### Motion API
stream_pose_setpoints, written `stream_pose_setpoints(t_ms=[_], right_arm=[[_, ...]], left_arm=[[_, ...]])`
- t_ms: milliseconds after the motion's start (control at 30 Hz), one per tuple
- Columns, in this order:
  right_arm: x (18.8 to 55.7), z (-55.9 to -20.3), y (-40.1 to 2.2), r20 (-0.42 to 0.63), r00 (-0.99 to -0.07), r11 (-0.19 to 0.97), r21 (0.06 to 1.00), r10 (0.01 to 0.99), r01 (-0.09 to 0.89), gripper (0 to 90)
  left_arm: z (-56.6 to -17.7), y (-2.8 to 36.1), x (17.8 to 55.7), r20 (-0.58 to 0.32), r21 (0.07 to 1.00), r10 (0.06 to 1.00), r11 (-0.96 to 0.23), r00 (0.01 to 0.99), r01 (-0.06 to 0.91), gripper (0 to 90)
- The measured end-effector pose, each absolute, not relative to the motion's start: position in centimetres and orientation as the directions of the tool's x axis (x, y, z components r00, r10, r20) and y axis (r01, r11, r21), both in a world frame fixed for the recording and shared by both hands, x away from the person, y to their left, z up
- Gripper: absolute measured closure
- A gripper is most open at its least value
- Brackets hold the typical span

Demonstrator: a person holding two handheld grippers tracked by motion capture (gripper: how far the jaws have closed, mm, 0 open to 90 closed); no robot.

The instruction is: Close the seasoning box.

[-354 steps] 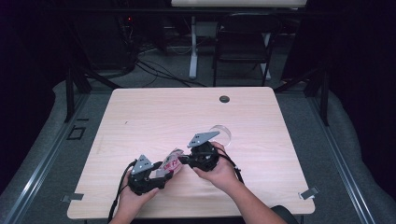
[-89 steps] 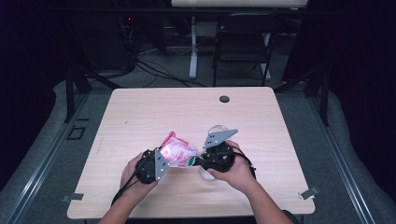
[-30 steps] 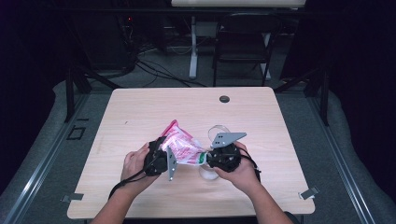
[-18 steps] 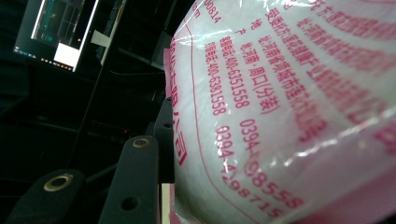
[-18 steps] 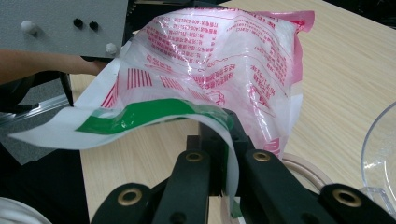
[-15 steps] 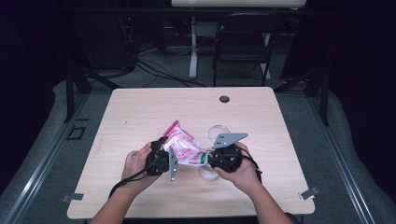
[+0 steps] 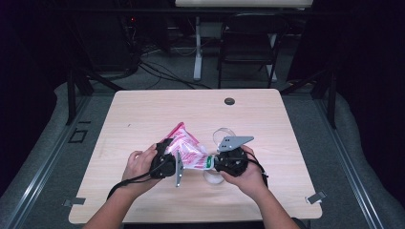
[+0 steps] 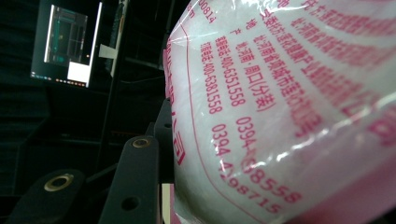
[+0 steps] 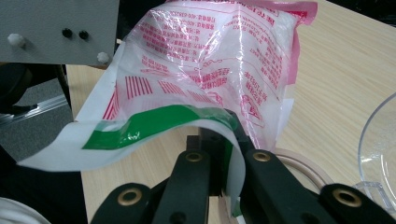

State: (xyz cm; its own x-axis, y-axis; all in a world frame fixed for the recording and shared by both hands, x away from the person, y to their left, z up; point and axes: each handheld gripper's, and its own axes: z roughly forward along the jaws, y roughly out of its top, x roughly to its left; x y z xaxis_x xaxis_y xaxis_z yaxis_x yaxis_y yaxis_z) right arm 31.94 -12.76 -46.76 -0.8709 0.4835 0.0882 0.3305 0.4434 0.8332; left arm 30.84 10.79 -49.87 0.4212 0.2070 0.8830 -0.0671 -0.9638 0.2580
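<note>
A clear plastic bag [image 7: 187,149] with pink print and white powder inside is held up off the table between both grippers. My left gripper [image 7: 173,157] is shut on the bag's full body. In the left gripper view the bag [image 8: 289,107] bulges against a black finger [image 8: 135,182]. My right gripper [image 7: 212,163] is shut on the bag's green and white edge. In the right gripper view that edge [image 9: 163,119] folds down between the closed jaws of the right gripper [image 9: 223,140].
A clear glass bowl [image 7: 223,135] stands just behind the right gripper and shows at the edge of its view [image 9: 379,140]. A pale tape ring [image 7: 213,177] lies on the wooden table [image 7: 143,114] under the right hand. A black grommet [image 7: 229,101] is near the far edge.
Over the last second nothing has moved. Compared with the oldest frames, the bag has come up off the table and now hangs tilted between the two grippers.
</note>
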Motion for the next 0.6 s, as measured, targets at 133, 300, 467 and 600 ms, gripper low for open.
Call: stream_pose_setpoints(t_ms=[133,300,467,600], right_arm=[[31.92,-46.74,-12.84,0.080,-0.875,0.448,0.834,0.477,0.321,90.0],[31.87,-46.70,-12.93,0.076,-0.874,0.447,0.836,0.481,0.319,90.0],[31.78,-46.76,-13.05,0.073,-0.870,0.438,0.841,0.488,0.317,90.0],[31.72,-46.82,-13.13,0.067,-0.868,0.443,0.839,0.492,0.316,90.0]], left_arm=[[-49.59,10.79,30.84,0.887,0.252,0.202,-0.965,0.415,-0.070,62.4],[-49.40,10.67,30.86,0.893,0.239,0.189,-0.968,0.409,-0.072,62.4],[-49.06,10.54,31.01,0.899,0.233,0.185,-0.969,0.397,-0.076,62.5],[-48.93,10.43,31.11,0.899,0.227,0.179,-0.971,0.400,-0.076,62.5]])
